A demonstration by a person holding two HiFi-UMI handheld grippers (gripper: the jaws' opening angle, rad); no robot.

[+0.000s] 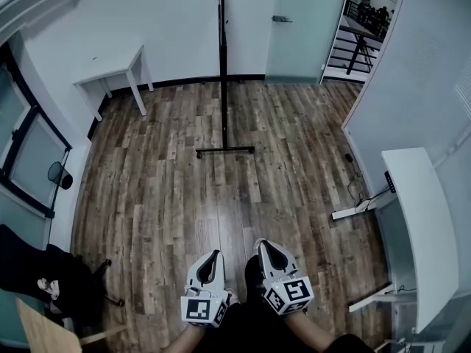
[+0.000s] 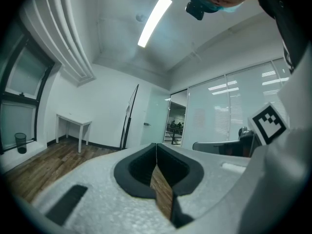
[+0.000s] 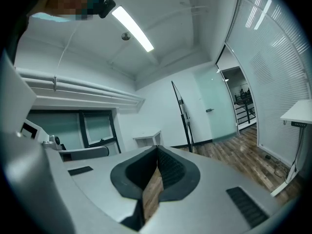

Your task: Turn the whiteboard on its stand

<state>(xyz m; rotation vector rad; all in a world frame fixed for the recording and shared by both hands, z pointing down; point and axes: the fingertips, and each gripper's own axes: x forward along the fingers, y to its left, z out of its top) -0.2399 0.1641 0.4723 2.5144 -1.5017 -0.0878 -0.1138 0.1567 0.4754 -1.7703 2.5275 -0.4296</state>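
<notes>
Head view: whiteboard (image 1: 222, 65) stood edge-on on its stand across wood floor (image 1: 169, 197), well apart from both grippers. Left gripper (image 1: 215, 256) and right gripper (image 1: 263, 245) sat side by side, low in frame.
Left gripper view: jaws met, nothing between; whiteboard far ahead, near white table (image 2: 73, 123).
Right gripper view: jaws pressed together, empty; whiteboard far ahead.

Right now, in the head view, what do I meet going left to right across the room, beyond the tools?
Black wastebasket → small white table → whiteboard on its stand, seen edge-on → frosted glass door → white desk.
</notes>
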